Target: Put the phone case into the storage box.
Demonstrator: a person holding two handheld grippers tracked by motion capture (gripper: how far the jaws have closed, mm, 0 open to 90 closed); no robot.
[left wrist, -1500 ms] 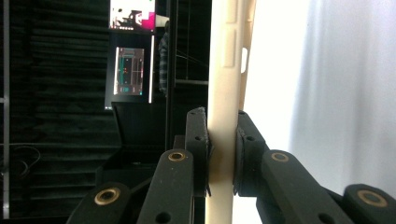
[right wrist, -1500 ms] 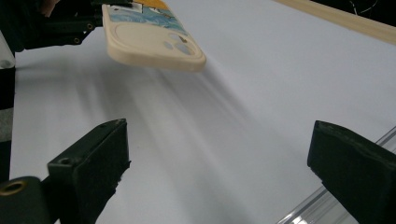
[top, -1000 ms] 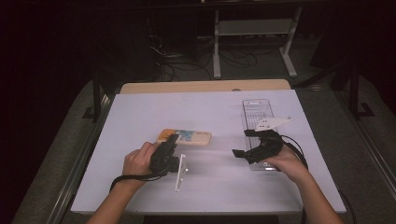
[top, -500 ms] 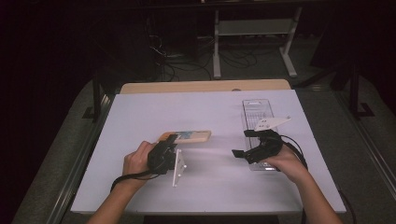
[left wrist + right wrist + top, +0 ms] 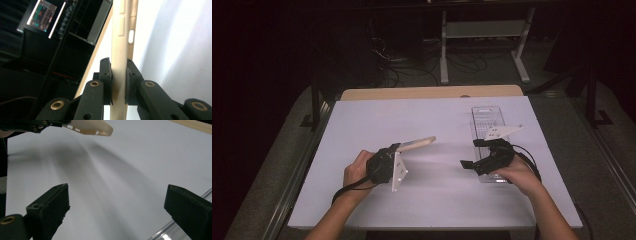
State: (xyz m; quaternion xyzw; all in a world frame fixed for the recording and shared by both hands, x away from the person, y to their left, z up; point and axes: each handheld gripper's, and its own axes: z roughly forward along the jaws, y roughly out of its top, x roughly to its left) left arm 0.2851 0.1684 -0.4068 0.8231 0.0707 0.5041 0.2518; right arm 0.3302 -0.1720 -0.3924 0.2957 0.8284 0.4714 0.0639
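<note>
So my left hand-held gripper point(image 5: 398, 148) is clamped on the near end of a cream phone case point(image 5: 417, 144), pads squeezing it from both sides. In the left gripper view the case point(image 5: 121, 50) runs straight up between the jaws, edge on, with its button cutouts showing. From the high view it's lifted off the tabletop point(image 5: 432, 120), tilted so the far end points up and to the right, and it throws a soft shadow on the white surface below. That puts it left of centre, a bit toward my side.

My right hand-held gripper point(image 5: 476, 154) is gripping nothing, jaws spread wide. It sits over on the right, right at the near end of a clear tray point(image 5: 488, 119) that lies lengthwise along that side. In the right gripper view the two jaws frame bare white tabletop, the tray's edge point(image 5: 162, 233) peeks in at the bottom right, and the case point(image 5: 90, 127) hangs at the top left in the other gripper, well apart from mine.
</note>
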